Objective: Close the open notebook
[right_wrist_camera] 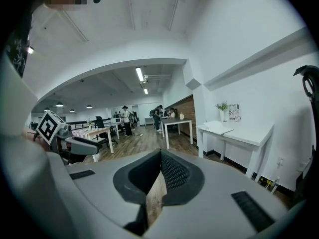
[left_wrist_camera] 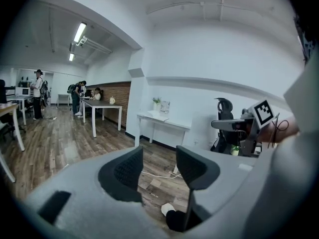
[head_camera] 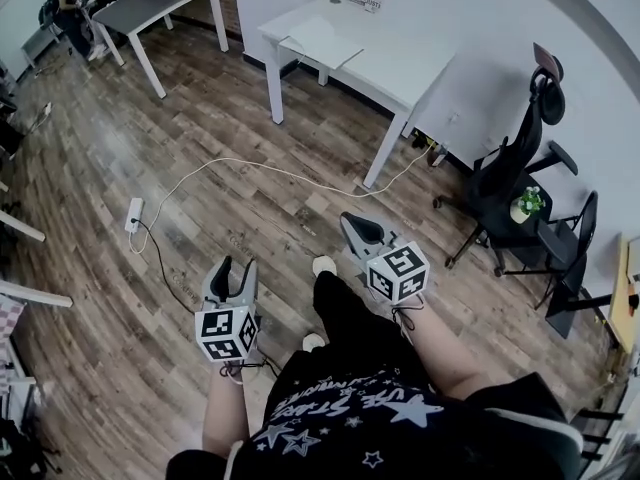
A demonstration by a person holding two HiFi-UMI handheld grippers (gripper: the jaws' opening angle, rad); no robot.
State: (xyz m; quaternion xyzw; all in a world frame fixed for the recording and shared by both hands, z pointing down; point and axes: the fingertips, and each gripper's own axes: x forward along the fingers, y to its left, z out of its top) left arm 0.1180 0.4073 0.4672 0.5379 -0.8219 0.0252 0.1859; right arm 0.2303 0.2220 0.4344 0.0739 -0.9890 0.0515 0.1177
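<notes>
The open notebook (head_camera: 320, 40) lies flat on a white table (head_camera: 400, 68) against the far wall, well away from both grippers. The right gripper view shows the notebook (right_wrist_camera: 222, 128) as white pages on the table's left end. In the left gripper view the table (left_wrist_camera: 167, 119) is small and distant. My left gripper (head_camera: 235, 268) hangs over the wooden floor; in its own view my left gripper (left_wrist_camera: 159, 168) stands open with nothing between the pads. My right gripper (head_camera: 355, 226) is held at the same height, and in its own view my right gripper (right_wrist_camera: 160, 156) is shut and empty.
A black office chair (head_camera: 510, 178) and a small potted plant (head_camera: 525, 204) stand at the right. A white cable and power strip (head_camera: 133, 213) lie on the floor ahead. A grey table (head_camera: 150, 3) stands far left. People stand at distant desks (left_wrist_camera: 79, 96).
</notes>
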